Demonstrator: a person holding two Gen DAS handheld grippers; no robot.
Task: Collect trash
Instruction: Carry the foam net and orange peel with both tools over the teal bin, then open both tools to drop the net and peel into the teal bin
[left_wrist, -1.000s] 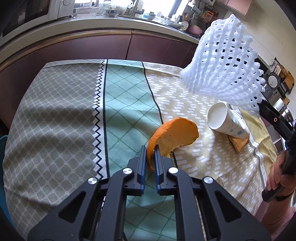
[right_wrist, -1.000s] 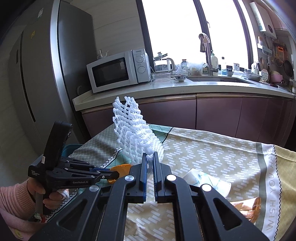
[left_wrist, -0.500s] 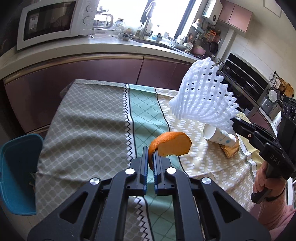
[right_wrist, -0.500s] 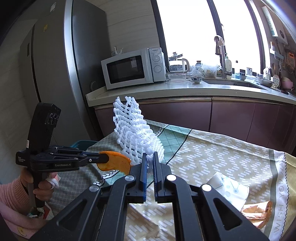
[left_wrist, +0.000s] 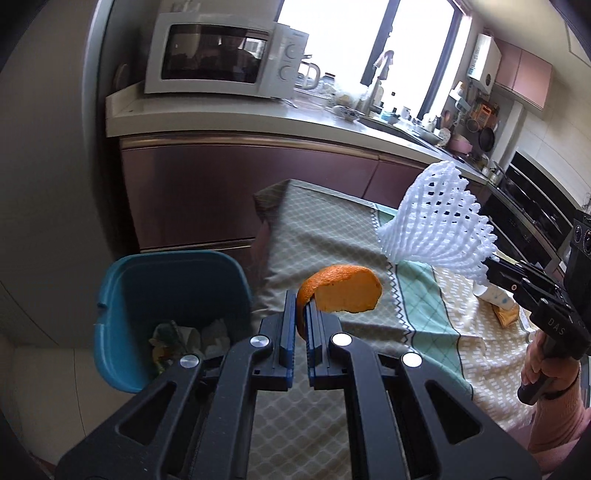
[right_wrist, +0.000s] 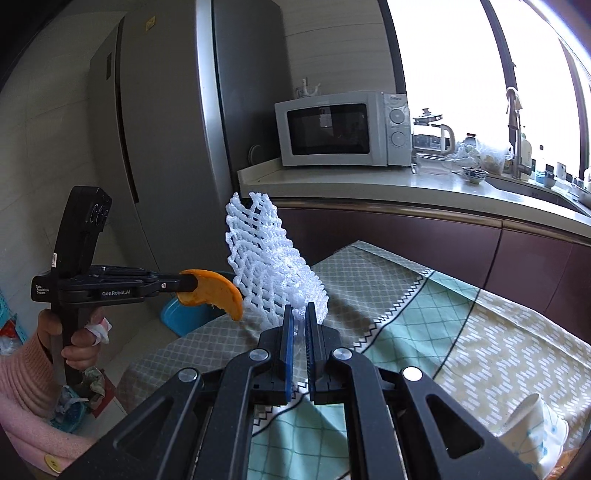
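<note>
My left gripper (left_wrist: 301, 314) is shut on an orange peel (left_wrist: 343, 290) and holds it in the air over the table's left edge, right of a blue trash bin (left_wrist: 166, 280). The bin stands on the floor and holds some trash. My right gripper (right_wrist: 299, 325) is shut on a white foam fruit net (right_wrist: 273, 266) and holds it above the table. In the right wrist view the left gripper (right_wrist: 188, 284) and peel (right_wrist: 214, 293) are to the left of the net, with the bin (right_wrist: 181, 314) behind them. The net (left_wrist: 439, 232) also shows in the left wrist view.
The table carries a patterned cloth (left_wrist: 332, 240). A tipped paper cup (right_wrist: 532, 432) and an orange-brown wrapper (left_wrist: 508, 315) lie on it at the right. A fridge (right_wrist: 166, 147), a counter with a microwave (right_wrist: 343, 129) and dark cabinets (left_wrist: 221, 192) stand behind.
Both grippers have swung left with their loads. The left gripper carried the peel from over the table's middle to its left edge, and the blue bin has come fully into view.
</note>
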